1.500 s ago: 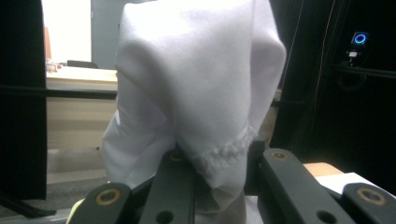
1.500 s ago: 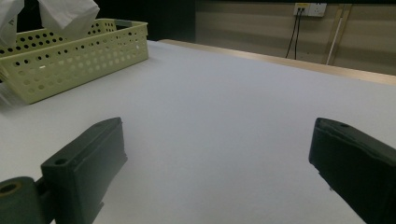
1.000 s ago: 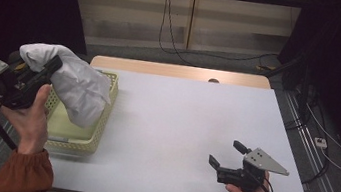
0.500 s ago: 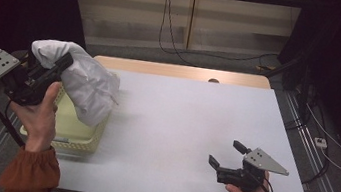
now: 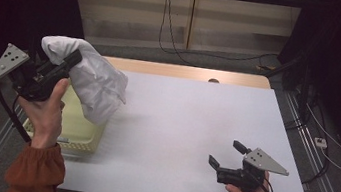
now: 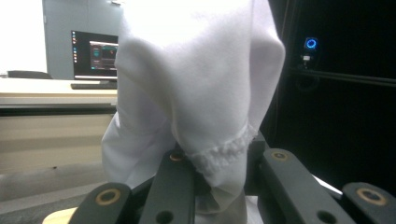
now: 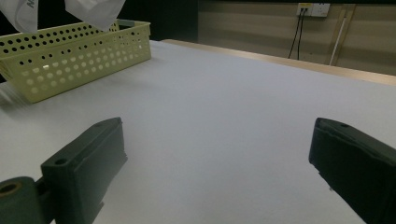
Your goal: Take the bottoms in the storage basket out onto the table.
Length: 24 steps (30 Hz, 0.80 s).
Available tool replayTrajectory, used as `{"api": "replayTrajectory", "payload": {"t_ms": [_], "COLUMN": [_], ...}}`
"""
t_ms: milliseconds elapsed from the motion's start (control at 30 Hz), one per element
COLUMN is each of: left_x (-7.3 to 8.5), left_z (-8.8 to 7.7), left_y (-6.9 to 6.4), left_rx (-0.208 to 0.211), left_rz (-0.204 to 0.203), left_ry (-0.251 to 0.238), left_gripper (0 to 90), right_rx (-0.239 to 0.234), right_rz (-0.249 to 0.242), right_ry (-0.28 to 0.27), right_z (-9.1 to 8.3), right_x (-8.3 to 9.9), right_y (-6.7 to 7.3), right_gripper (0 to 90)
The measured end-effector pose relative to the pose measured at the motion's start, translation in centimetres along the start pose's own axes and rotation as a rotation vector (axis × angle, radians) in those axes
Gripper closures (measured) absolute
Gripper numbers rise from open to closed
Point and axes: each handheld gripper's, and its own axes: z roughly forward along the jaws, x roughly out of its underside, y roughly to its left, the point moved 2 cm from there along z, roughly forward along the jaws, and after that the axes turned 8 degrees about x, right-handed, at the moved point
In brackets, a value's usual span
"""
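Lifting out of the basket (image 5: 83, 136): left gripper (image 5: 56, 67) has carried the white cloth (image 5: 92, 82) up and rightward since a second ago, jaws pinched on its hem, so it's headed for the table (image 5: 189, 129). Cloth hangs at far left above the basket, long axis slanting down-right. Right gripper (image 5: 226, 155) rests near right, jaws spread, empty.

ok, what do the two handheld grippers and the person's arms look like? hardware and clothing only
Both are black two-jaw units. The left gripper and right gripper each carry a grey three-cornered plate drilled with small holes, and a black cable trails from the left one. In the left gripper view the jaw links show brass-coloured pivot rings. The left forearm wears a rust-orange sleeve with a ribbed cuff.
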Motion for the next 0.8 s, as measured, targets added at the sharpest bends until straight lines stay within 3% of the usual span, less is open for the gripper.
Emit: {"api": "replayTrajectory", "payload": {"t_ms": [533,800], "left_x": [-0.3,0.0], "left_z": [2.0,3.1], "left_y": [-1.3,-2.0], "left_rx": [0.048,0.078], "left_rz": [-0.005,-0.003], "left_ry": [-0.003,0.026], "left_gripper": [80.2,80.1], "right_rx": [-0.005,-0.003], "right_rz": [-0.002,-0.002], "right_ry": [0.001,0.002], "right_z": [0.0,0.0], "right_x": [0.0,0.0], "right_y": [0.0,0.0], "right_gripper": [3.5,3.5]}}
